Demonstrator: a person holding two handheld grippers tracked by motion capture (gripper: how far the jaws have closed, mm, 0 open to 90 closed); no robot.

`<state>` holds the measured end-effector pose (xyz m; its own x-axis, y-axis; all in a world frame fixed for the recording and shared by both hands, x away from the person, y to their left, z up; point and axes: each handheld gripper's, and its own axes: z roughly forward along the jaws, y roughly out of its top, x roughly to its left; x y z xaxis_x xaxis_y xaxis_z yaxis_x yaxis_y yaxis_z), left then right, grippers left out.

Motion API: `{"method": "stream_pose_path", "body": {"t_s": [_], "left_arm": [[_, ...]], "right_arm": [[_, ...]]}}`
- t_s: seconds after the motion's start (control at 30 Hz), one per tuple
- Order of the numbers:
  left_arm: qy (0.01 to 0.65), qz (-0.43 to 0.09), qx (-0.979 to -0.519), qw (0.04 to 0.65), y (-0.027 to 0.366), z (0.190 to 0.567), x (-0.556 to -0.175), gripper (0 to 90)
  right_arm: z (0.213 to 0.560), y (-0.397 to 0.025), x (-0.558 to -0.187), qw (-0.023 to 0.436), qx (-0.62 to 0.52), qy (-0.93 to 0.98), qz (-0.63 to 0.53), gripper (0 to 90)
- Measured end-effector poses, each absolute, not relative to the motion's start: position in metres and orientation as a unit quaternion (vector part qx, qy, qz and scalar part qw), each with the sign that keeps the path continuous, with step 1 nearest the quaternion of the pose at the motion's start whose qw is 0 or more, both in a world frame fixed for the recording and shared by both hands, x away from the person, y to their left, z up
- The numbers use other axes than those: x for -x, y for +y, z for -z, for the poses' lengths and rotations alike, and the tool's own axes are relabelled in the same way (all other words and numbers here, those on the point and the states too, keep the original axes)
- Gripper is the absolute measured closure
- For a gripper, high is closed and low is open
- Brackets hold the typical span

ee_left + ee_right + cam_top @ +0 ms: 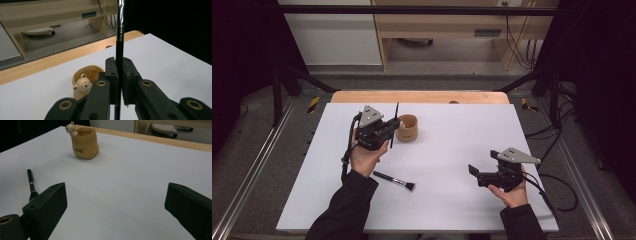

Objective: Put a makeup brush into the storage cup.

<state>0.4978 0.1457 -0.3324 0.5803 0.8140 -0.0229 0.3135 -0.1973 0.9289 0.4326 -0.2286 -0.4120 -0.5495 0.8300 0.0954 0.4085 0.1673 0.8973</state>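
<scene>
Black and slim, the brush (pixel 119 50) stands nearly upright in the clamped left gripper (pixel 388 127) — its long axis pointing up, just beside the tan pot (pixel 407 128) at its right — while the right gripper (pixel 474 170) waits open, well apart.

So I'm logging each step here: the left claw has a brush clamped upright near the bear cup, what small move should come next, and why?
Probably ease the left claw toward the bear cup until the held brush hangs over its open mouth, then lower it. The brush is clamped upright, and the cup stands just beside and below the claw. The right claw is open, apart from the second brush.
</scene>
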Motion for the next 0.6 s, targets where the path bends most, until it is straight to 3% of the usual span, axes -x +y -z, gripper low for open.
{"method": "stream_pose_path", "body": {"t_s": [0.6], "left_arm": [[0.388, -0.252, -0.731, 0.501, 0.137, 0.329, -0.519, 84.3]], "right_arm": [[0.412, -0.229, -0.433, 0.217, -0.422, 0.733, -0.487, 4.9]]}}
